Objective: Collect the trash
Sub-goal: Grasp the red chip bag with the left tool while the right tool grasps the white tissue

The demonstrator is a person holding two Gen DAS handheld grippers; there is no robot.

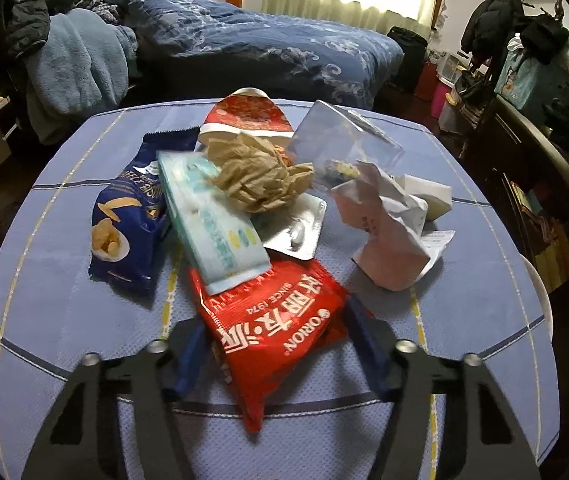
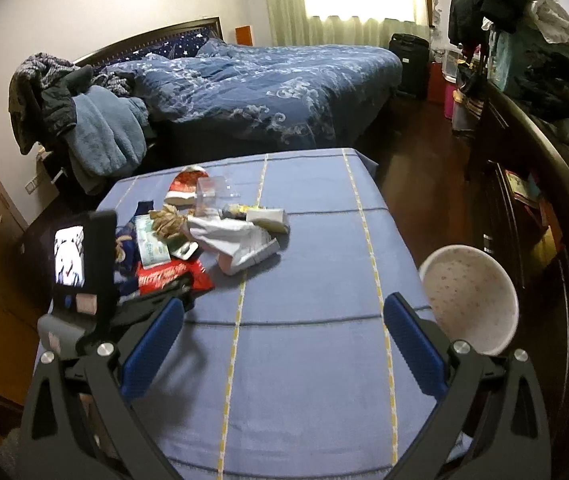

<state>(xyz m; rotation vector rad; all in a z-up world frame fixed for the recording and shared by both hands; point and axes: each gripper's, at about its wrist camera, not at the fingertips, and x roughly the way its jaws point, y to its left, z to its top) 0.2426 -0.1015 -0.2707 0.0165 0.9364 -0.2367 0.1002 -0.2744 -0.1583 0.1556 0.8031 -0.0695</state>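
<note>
Our left tool (image 1: 274, 354) straddles the red wrapper (image 1: 280, 332), not visibly pinching; light, slippery, crinkly, so we'd take its near edge. Right tool (image 2: 284, 344) gapes empty.

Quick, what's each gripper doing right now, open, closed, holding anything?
Left gripper: open, its fingers either side of the red snack wrapper, no grip visible.
Right gripper: open and empty above the blue tablecloth.

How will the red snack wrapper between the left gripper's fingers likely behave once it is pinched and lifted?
The red snack wrapper looks like thin creased foil, so probably floppy and light. Its glossy surface may be slippery. The pale tissue pack overlaps its far end and could get dragged.
</note>
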